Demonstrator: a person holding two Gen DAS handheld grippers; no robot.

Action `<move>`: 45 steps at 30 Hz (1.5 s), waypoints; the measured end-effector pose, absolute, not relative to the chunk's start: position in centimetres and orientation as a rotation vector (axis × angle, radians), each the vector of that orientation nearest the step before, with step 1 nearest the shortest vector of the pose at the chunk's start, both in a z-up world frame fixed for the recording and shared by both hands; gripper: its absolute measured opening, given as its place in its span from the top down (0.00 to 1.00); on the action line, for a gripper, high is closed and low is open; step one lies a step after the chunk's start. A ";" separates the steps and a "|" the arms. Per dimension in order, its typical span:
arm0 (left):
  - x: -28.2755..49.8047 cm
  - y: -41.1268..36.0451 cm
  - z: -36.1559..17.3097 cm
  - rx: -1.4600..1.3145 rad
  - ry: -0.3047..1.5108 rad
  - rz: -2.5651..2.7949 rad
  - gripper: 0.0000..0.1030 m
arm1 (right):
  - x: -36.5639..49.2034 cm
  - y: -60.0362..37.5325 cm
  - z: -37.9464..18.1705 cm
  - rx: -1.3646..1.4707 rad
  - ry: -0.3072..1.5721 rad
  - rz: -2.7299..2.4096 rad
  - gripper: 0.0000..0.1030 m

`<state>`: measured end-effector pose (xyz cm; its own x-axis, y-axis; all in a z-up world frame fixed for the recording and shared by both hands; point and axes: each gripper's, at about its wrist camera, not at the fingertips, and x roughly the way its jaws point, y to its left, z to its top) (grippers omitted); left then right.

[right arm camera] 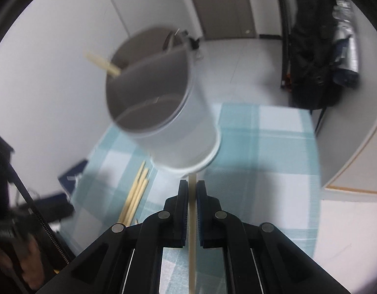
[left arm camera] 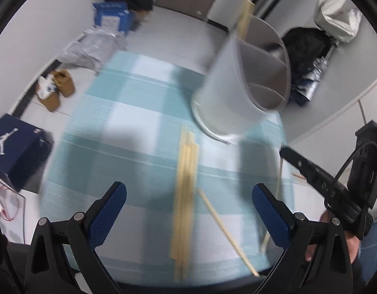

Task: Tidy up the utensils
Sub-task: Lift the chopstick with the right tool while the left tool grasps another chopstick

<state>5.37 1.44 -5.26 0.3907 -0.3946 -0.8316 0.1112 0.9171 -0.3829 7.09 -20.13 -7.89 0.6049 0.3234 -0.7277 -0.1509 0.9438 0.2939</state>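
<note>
A white round utensil holder (left arm camera: 227,98) (right arm camera: 178,132) with inner dividers stands on the blue checked tablecloth (left arm camera: 129,122). A pale chopstick (left arm camera: 244,17) (right arm camera: 102,63) sticks out of its far compartment. A bundle of wooden chopsticks (left arm camera: 186,183) (right arm camera: 135,196) lies on the cloth, with a single one (left arm camera: 227,232) slanting beside it. My left gripper (left arm camera: 188,187) is open above the bundle, its blue pads (left arm camera: 107,215) wide apart. My right gripper (right arm camera: 192,183) (left arm camera: 284,150) is shut on one chopstick (right arm camera: 192,220), just in front of the holder's base.
The floor around the table holds a dark shoe box (left arm camera: 14,147), a blue box (left arm camera: 112,14), brown shoes (left arm camera: 56,90) and a plastic bag (left arm camera: 90,46). A black bag (right arm camera: 313,49) sits past the table's far right. A person's hand (left arm camera: 352,247) grips the right tool.
</note>
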 end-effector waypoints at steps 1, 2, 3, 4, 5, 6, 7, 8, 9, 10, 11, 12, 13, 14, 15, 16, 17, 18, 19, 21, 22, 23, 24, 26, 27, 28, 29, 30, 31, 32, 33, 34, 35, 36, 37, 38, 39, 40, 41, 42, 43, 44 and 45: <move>5.2 0.8 -5.3 -0.292 1.144 -0.343 0.10 | 6.7 -20.1 -7.7 0.223 0.870 0.277 0.94; 5.1 0.3 -5.5 -0.301 1.162 -0.351 0.10 | 6.4 -20.6 -7.3 0.233 0.859 0.277 0.94; 5.0 -0.2 -5.8 -0.317 1.186 -0.359 0.11 | 6.2 -21.1 -7.1 0.250 0.844 0.280 0.94; 4.9 -0.6 -6.0 -0.332 1.203 -0.365 0.14 | 5.9 -21.9 -7.0 0.263 0.836 0.284 0.94; 4.8 -1.3 -6.4 -0.339 1.223 -0.370 0.17 | 5.7 -22.5 -6.8 0.276 0.826 0.285 0.94; 4.8 -1.7 -6.7 -0.334 1.237 -0.368 0.23 | 5.6 -22.6 -6.7 0.291 0.816 0.284 0.94; 4.8 -2.2 -6.9 -0.326 1.250 -0.368 0.28 | 5.5 -23.1 -6.6 0.315 0.805 0.287 0.94; 4.7 -2.7 -7.2 -0.316 1.263 -0.370 0.30 | 5.4 -23.6 -6.5 0.341 0.796 0.293 0.95; 4.7 -3.3 -7.4 -0.298 1.281 -0.361 0.35 | 5.2 -24.3 -6.0 0.353 0.789 0.295 0.95; 4.8 -3.7 -7.7 -0.287 1.294 -0.354 0.42 | 5.1 -24.7 -5.8 0.362 0.776 0.297 0.95; 4.9 -4.1 -7.9 -0.285 1.306 -0.359 0.44 | 4.6 -25.4 -5.7 0.368 0.768 0.300 0.95; 4.8 -4.5 -8.1 -0.281 1.317 -0.361 0.46 | 4.5 -25.1 -5.6 0.374 0.762 0.302 0.95; 4.8 -4.9 -8.3 -0.265 1.323 -0.351 0.46 | 4.4 -25.4 -5.3 0.380 0.756 0.306 0.94; 4.8 -5.1 -8.4 -0.251 1.329 -0.339 0.46 | 4.3 -25.5 -5.2 0.383 0.752 0.310 0.95; 4.9 -5.4 -8.7 -0.235 1.341 -0.320 0.46 | 4.1 -25.6 -5.3 0.386 0.748 0.311 0.95; 5.0 -5.7 -9.0 -0.225 1.354 -0.304 0.46 | 4.1 -25.7 -5.4 0.389 0.746 0.313 0.95; 5.0 -5.8 -9.3 -0.218 1.369 -0.293 0.46 | 4.0 -25.9 -5.5 0.390 0.749 0.316 0.95; 5.0 -5.9 -9.7 -0.209 1.386 -0.276 0.46 | 3.9 -26.0 -5.6 0.392 0.751 0.315 0.95; 5.0 -5.9 -10.0 -0.203 1.393 -0.256 0.46 | 3.7 -26.1 -5.6 0.397 0.752 0.316 0.95; 5.0 -5.8 -10.3 -0.203 1.392 -0.227 0.46 | 3.4 -26.4 -5.6 0.403 0.752 0.319 0.95; 5.1 -5.8 -10.5 -0.201 1.392 -0.215 0.46 | 3.3 -26.6 -5.5 0.407 0.751 0.319 0.94; 5.1 -5.8 -10.6 -0.200 1.392 -0.207 0.46 | 3.1 -26.7 -5.4 0.409 0.749 0.323 0.95; 5.3 -5.9 -10.7 -0.203 1.390 -0.200 0.46 | 2.9 -26.8 -5.4 0.408 0.745 0.324 0.95; 5.6 -6.1 -11.0 -0.203 1.384 -0.189 0.46 | 2.7 -27.0 -5.3 0.405 0.739 0.322 0.95; 5.7 -6.3 -11.1 -0.196 1.374 -0.180 0.47 | 2.6 -27.1 -5.3 0.410 0.738 0.320 0.95; 5.8 -6.6 -11.1 -0.184 1.361 -0.171 0.49 | 2.6 -27.3 -5.3 0.416 0.738 0.318 0.95; 6.1 -6.9 -11.1 -0.166 1.355 -0.154 0.51 | 2.6 -27.5 -5.4 0.422 0.738 0.316 0.94; 6.3 -7.0 -11.1 -0.161 1.347 -0.146 0.55 | 2.6 -27.7 -5.4 0.431 0.736 0.315 0.94; 6.5 -7.3 -11.1 -0.156 1.339 -0.137 0.61 | 2.5 -28.0 -5.3 0.441 0.732 0.314 0.94; 6.7 -7.4 -11.1 -0.143 1.329 -0.123 0.64 | 2.4 -28.2 -5.3 0.446 0.728 0.315 0.94; 6.8 -7.6 -11.1 -0.133 1.315 -0.113 0.81 | 2.3 -28.3 -5.2 0.448 0.724 0.316 0.94; 6.8 -7.7 -11.2 -0.129 1.298 -0.099 0.97 | 2.2 -28.4 -5.1 0.448 0.720 0.317 0.94; 6.9 -7.8 -11.3 -0.137 1.292 -0.089 0.97 | 2.2 -28.5 -5.0 0.448 0.717 0.316 0.94; 6.7 -7.7 -11.2 -0.147 1.271 -0.082 0.97 | 2.1 -28.5 -5.0 0.448 0.715 0.316 0.94; 6.7 -7.9 -11.3 -0.146 1.263 -0.078 0.97 | 2.1 -28.6 -5.0 0.449 0.714 0.316 0.94; 6.6 -8.2 -11.3 -0.136 1.248 -0.072 0.98 | 2.1 -28.7 -5.0 0.449 0.714 0.314 0.94; 6.7 -8.5 -11.3 -0.129 1.239 -0.074 0.98 | 2.1 -28.7 -5.0 0.452 0.714 0.313 0.94; 6.8 -8.7 -11.4 -0.127 1.234 -0.084 0.99 | 2.0 -28.8 -5.0 0.455 0.714 0.314 0.94; 7.3 -9.0 -11.3 -0.127 1.230 -0.088 0.99 | 2.0 -28.8 -4.9 0.453 0.712 0.314 0.94; 7.7 -9.1 -11.2 -0.130 1.226 -0.093 0.99 | 1.9 -28.8 -4.8 0.446 0.709 0.312 0.94; 7.9 -9.2 -11.1 -0.138 1.221 -0.099 0.99 | 1.9 -28.7 -4.7 0.441 0.707 0.312 0.94; 8.0 -9.0 -10.8 -0.147 1.205 -0.102 0.99 | 1.8 -28.7 -4.7 0.437 0.706 0.313 0.94; 7.9 -8.9 -10.1 -0.149 1.175 -0.105 0.99 | 1.8 -28.7 -4.6 0.435 0.704 0.313 0.94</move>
<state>7.89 -8.85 -10.15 0.3821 -0.1599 -0.9102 0.0046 0.9852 -0.1712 1.79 -28.68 -4.65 0.7219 0.4171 -0.5521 -0.1305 0.8656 0.4834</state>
